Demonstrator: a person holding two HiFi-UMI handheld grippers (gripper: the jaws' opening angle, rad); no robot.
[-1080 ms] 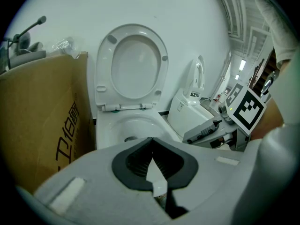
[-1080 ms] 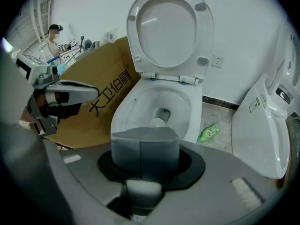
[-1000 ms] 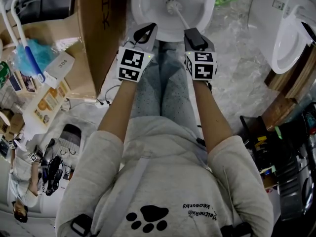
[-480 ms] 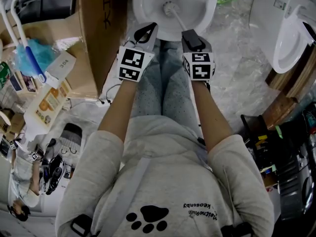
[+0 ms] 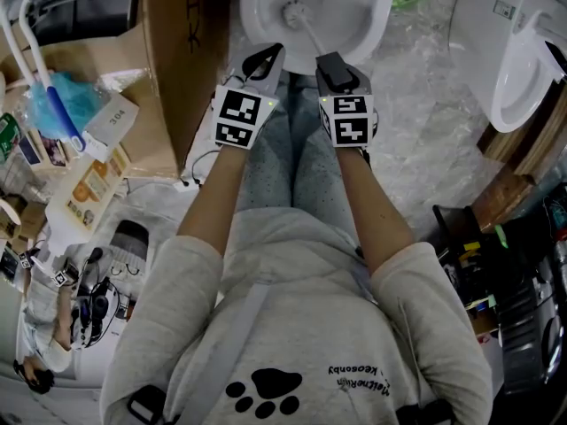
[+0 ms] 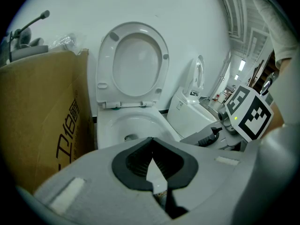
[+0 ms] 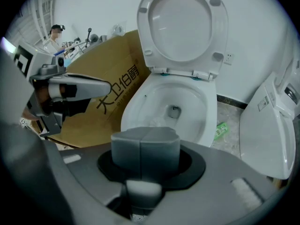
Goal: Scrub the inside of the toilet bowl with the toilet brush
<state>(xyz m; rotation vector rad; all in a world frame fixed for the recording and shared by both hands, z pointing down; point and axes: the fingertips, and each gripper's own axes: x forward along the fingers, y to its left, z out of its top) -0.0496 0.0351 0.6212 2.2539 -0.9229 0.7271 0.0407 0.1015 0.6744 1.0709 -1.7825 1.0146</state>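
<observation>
While right gripper clenched toilet brush inside toilet bowl, scrubbing seemed underway; left gripper sat closed, empty. Next needed: bristles swept round wall.

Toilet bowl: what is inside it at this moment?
The head of the toilet brush is inside the toilet bowl, above the drain opening. The right gripper covers the handle's end.

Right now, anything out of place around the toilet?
A green packet lies loose on the floor between the toilet bowl and a second toilet, like dropped litter. A cardboard box stands close beside the bowl's other side. The toilet brush head is in the bowl; no spill visible.
</observation>
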